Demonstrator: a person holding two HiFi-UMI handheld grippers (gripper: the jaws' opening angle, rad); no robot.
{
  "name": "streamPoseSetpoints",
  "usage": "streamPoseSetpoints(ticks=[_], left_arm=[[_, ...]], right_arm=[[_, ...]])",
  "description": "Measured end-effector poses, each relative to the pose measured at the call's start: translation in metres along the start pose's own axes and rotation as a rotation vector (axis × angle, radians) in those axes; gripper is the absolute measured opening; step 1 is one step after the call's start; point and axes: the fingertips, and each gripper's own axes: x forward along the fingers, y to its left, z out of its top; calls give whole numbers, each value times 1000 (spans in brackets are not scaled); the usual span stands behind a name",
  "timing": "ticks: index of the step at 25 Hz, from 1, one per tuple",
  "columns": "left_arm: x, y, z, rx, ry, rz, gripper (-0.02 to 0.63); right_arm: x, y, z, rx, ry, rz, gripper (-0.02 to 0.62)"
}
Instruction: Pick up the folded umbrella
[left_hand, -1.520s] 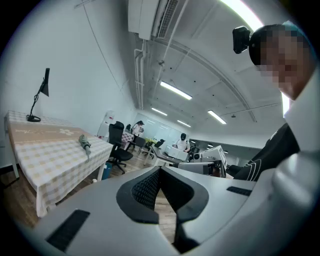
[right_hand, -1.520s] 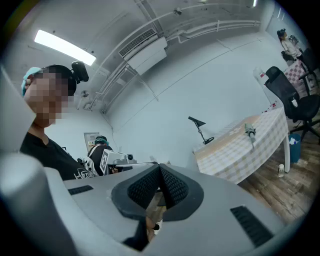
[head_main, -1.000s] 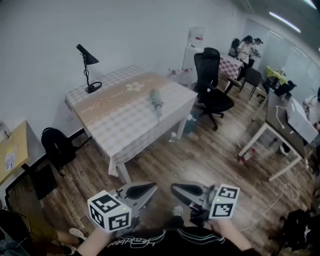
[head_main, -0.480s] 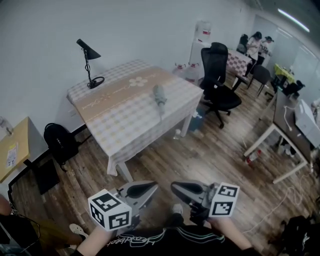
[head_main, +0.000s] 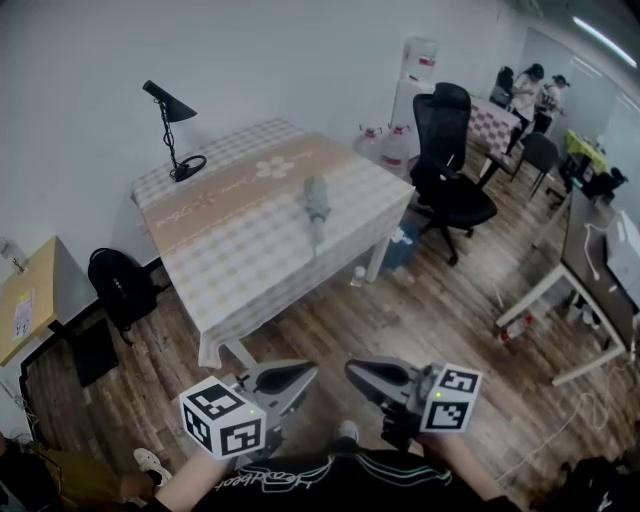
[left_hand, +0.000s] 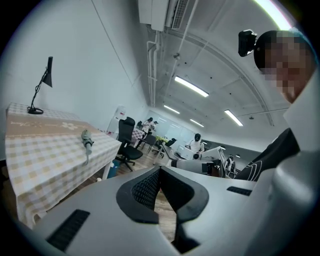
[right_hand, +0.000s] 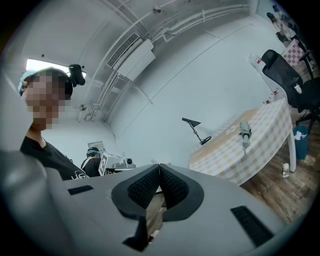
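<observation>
- Shifted since a second ago: the whole room has slid in the head view. The table (head_main: 240, 260) sits a touch nearer and the office chair (head_main: 452, 175) has drifted toward 3 o'clock. This reads as the person walking up to the table. Both grippers keep their spot at the bottom of the view.
- Table: checked cloth, 12 o'clock from the grippers, well apart from them with wood floor between.
- Office chair: at 2 o'clock off the table's far corner, not in the way.
- Desk lamp (head_main: 172, 130): on the table's 10 o'clock corner, well apart from the target.
- Folded umbrella (head_main: 316, 202): lies flat on the cloth toward the table's 3 o'clock edge, thin end pointing to 6 o'clock. Untouched.
- Left gripper (head_main: 305, 374): jaws fully together, nothing between them.
- Right gripper (head_main: 356, 370): jaws likewise pressed together, empty.
- Judgement: approach phase only. The gap to the table has to close further, and a gripper's jaws must open before any grasp.
</observation>
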Motion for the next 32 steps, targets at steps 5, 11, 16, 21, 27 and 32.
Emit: streamPoseSetpoints(ticks=[5,11,16,21,27,32], left_arm=[[58,14,16,-13,10,12,-2],[120,21,36,-21,19,16,-2],[156,24,54,-7,7,18,-2],[170,29,62,6,3,15,-2],[185,58,70,-17,4,16,-2],[210,94,86,-31,15,6,-2]], right_arm=[[-21,-47,31,9,-4,-6,12],[-47,-93,65,16,-9,-8,12],[-62,-119,86,4,-6,-10,12],[-67,-133,97,-5,-10,-9,12],[-55,-161,107,25,-3,-17,12],[-38,-198,127,34,-4,-33,12]])
